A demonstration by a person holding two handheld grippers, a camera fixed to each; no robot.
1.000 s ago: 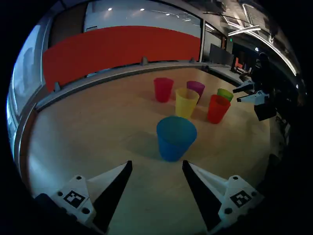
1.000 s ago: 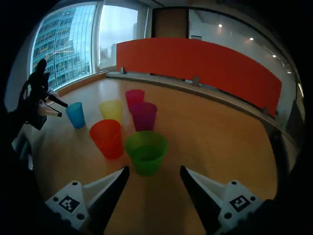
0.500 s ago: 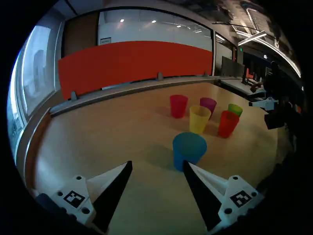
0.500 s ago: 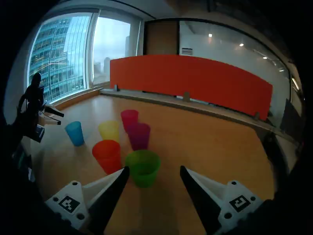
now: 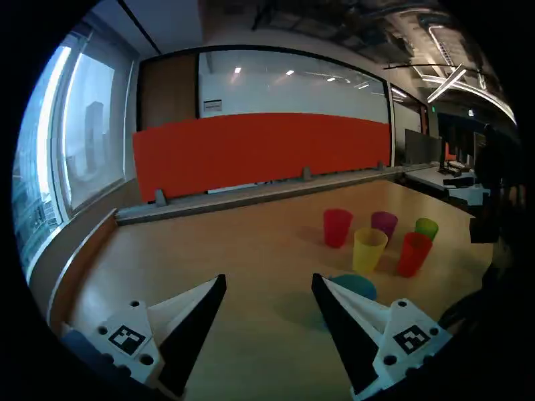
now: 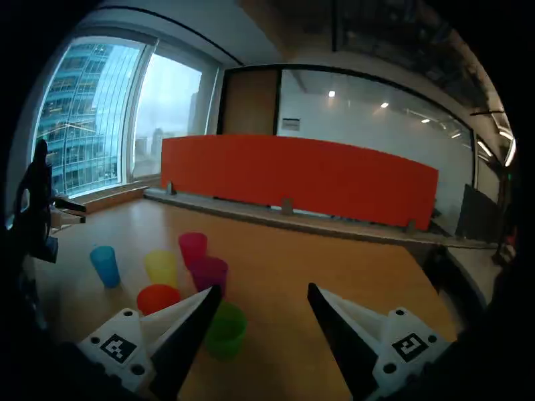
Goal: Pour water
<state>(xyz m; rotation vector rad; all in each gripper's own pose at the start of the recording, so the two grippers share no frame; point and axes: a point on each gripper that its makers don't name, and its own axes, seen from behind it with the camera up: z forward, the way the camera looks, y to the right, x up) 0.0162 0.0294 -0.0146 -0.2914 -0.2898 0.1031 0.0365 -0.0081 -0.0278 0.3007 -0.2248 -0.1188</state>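
My left tool points forward, both fingers spread wide, nothing between them. My right tool is held likewise: fingers apart, empty. In the right gripper view my left tool sits far left, a dark shape held up.

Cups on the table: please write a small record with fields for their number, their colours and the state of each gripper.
surface: wooden table
cup count: six, all upright
cup colours: blue cup, yellow cup, pink cup, purple cup, orange cup, green cup
left gripper: open, holds nothing
right gripper: open, holds nothing
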